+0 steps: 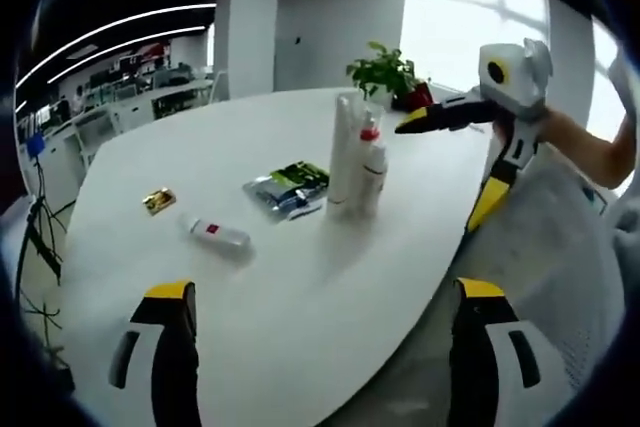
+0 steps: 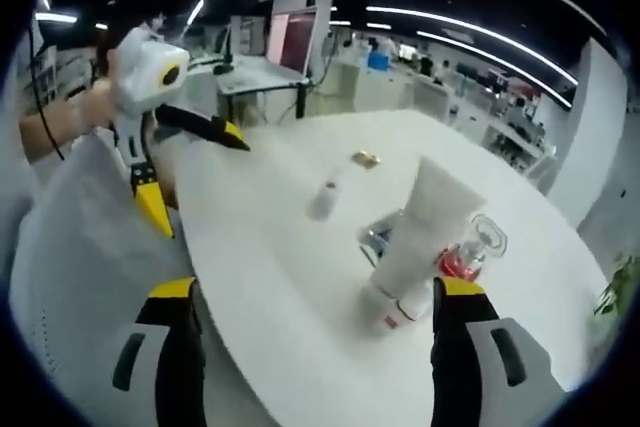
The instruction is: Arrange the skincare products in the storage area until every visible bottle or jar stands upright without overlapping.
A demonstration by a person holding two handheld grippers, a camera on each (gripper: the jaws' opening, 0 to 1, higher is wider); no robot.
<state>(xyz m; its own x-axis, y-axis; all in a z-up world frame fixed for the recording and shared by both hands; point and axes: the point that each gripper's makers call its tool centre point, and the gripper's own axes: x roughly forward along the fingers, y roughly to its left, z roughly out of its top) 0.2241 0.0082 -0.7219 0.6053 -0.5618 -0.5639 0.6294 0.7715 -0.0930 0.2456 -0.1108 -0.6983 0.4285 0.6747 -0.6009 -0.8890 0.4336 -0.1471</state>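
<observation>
Left gripper (image 1: 322, 347) and right gripper (image 2: 316, 347) both hover with jaws apart, empty, over the white oval table (image 1: 250, 277). Three white upright skincare containers (image 1: 356, 162) stand clustered mid-table, touching; one small clear bottle with a red label (image 1: 217, 233) lies flat, well apart

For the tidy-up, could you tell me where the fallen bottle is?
In the left gripper view, the small bottle lies left of the sachets, near the gold packet.
</observation>
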